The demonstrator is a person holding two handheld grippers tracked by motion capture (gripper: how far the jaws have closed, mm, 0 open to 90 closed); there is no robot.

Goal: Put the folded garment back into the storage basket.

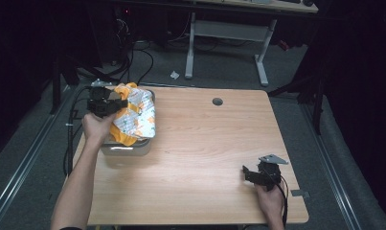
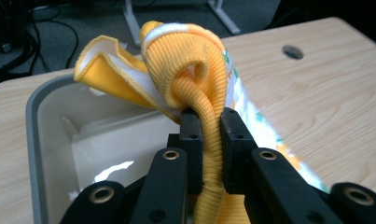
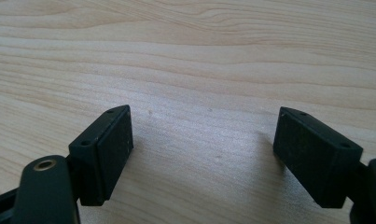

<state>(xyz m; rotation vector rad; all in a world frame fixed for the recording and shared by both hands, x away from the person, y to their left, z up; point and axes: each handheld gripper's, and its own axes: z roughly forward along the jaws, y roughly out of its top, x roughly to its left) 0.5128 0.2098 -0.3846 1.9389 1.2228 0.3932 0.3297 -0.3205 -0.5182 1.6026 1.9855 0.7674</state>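
Already the ribbed yellow-and-white cloth was clamped by the left gripper directly above the grey plastic tub; the right gripper was spread wide, well apart.

Left gripper: 2 matte black block jaws with small screw holes, carried on black link arms with brass-ringed pivot holes; black body, black cable trailing off it.

Right gripper: 2 matching rectangular black jaws, brass-ringed pivot at 1 link; black body topped by a grey three-cornered plate, black cable.

Forearms: bare, no sleeves.
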